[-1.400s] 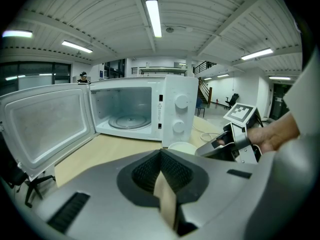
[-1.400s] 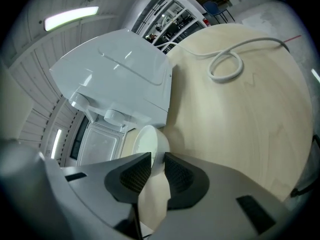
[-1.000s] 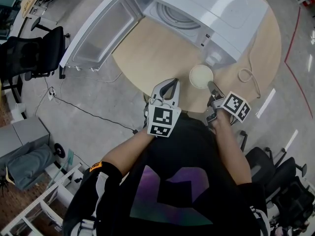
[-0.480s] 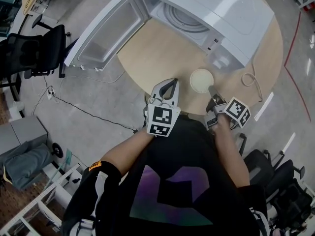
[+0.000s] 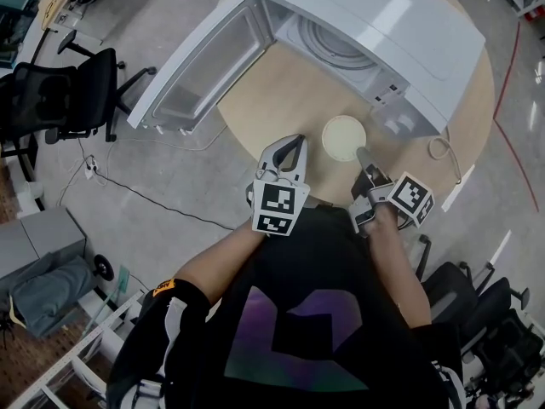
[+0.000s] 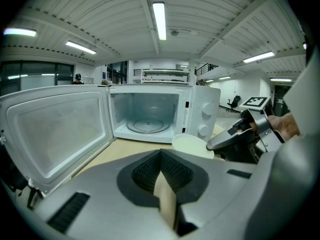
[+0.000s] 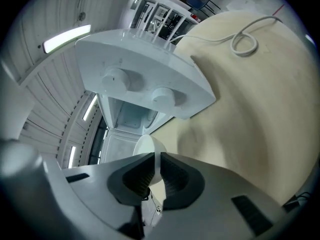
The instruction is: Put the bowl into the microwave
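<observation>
Bowl (image 5: 344, 137): cream, frame centre, above round table (image 5: 272, 113), before open microwave (image 5: 383, 15).
Right gripper (image 5: 362, 152): jaws clamped on bowl rim.
Left gripper (image 5: 292, 143): jaws closed together, empty, left of bowl.

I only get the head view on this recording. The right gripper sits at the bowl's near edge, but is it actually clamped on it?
Observer: Yes. The right gripper view shows the right gripper with both pads pressed on the thin wall of the bowl, one inside and one outside.
Operator: Is anything in the way inside the microwave? I see only part of the cavity from above.
Observer: No. The left gripper view looks straight into the open microwave, and only the glass turntable lies on its floor.
</observation>
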`<state>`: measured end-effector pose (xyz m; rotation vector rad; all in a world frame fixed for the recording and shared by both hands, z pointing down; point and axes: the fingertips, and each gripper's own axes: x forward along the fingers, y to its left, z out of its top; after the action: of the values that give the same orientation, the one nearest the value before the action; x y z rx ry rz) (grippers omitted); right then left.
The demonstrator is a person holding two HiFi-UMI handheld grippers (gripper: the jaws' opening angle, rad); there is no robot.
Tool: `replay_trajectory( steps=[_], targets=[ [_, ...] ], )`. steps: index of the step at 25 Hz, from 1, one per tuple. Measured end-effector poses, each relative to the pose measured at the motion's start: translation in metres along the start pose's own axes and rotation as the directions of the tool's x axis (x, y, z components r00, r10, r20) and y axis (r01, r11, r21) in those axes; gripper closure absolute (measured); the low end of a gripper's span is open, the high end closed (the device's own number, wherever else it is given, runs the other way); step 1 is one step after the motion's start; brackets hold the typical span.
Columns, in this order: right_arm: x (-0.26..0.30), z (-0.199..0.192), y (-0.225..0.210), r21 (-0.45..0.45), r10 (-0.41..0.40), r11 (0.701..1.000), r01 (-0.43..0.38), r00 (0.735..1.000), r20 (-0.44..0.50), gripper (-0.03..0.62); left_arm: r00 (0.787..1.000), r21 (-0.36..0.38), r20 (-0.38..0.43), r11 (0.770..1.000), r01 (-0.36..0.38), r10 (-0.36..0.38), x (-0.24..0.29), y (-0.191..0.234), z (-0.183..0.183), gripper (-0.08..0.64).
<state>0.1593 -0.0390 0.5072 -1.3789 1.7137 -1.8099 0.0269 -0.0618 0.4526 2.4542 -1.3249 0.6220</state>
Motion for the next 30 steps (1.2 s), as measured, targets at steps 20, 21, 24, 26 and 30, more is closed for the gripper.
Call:
replay_trajectory(
  steps=[20, 21, 24, 26, 30],
  targets=[
    [0.056, -0.034, 0.081, -0.016, 0.038, 0.999, -0.037, 0.999, 0.027, 0.546, 0.998, -0.027, 0.057, 1.0, 0.001, 0.0, -0.018, 0.096, 0.022, 0.514],
    [0.059, -0.036, 0.085, -0.017, 0.045, 0.999, -0.045, 0.998, 0.032, 0.546, 0.998, -0.028, 0.057, 1.0, 0.005, -0.003, -0.019, 0.1, 0.022, 0.514],
    [0.065, -0.045, 0.095, -0.015, 0.053, 0.998, -0.053, 0.997, 0.05, 0.546, 0.998, -0.029, 0.057, 0.999, 0.017, -0.015, -0.025, 0.114, 0.018, 0.514],
    [0.071, -0.051, 0.101, -0.016, 0.064, 0.998, -0.063, 0.996, 0.061, 0.546, 0.998, -0.029, 0.059, 0.999, 0.024, -0.022, -0.029, 0.123, 0.015, 0.514],
    [0.079, -0.065, 0.112, -0.005, 0.061, 0.998, -0.061, 0.995, 0.085, 0.546, 0.997, -0.024, 0.064, 0.999, 0.037, -0.035, -0.038, 0.142, 0.013, 0.514]
  ],
)
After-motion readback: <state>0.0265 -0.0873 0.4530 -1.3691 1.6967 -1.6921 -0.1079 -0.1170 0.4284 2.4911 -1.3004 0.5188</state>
